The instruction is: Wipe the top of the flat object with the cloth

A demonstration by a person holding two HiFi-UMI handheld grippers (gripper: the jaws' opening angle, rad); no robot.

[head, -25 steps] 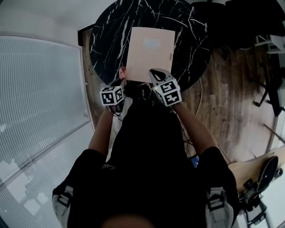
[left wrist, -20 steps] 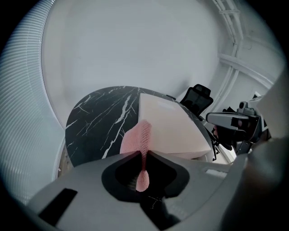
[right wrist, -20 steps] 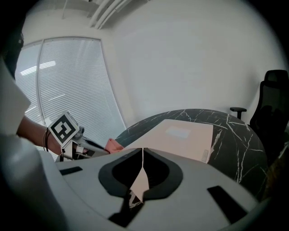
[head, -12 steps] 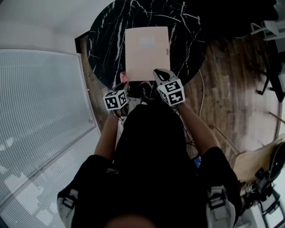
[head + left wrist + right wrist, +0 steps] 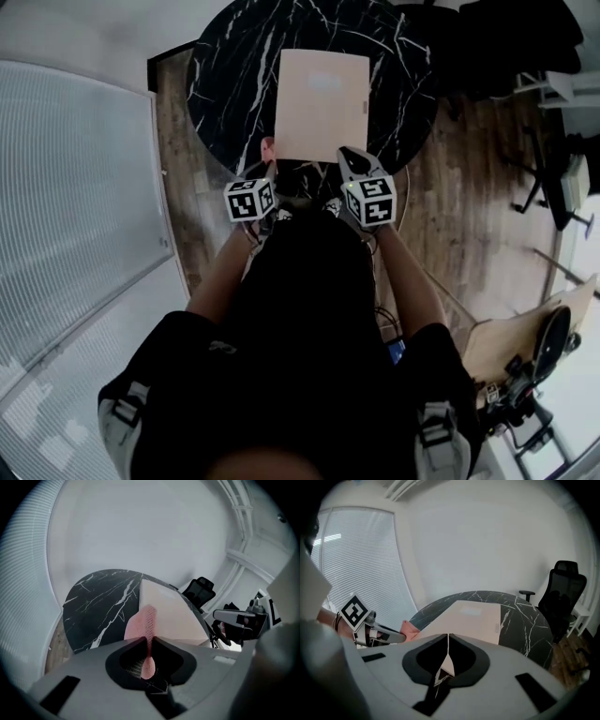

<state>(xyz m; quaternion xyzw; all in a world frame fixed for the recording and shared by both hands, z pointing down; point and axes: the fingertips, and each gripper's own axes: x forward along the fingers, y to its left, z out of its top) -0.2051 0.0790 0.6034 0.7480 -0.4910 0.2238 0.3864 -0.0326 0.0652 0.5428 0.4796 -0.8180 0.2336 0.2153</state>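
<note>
Below, marble table [image 5: 230, 84], flat object [image 5: 322, 103], wood floor [image 5: 469, 216]

Right gripper [image 5: 447, 635] clamps flat object [image 5: 471, 618] edge; marble table [image 5: 526, 616] beneath

Pale flat object [image 5: 322, 105] level on marble table [image 5: 234, 84], pink cloth [image 5: 142, 625] at its near-left edge.

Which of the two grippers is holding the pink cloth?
The left gripper: the pink cloth is pinched between its jaws. The right gripper is shut on the near edge of the beige flat object instead.
</note>
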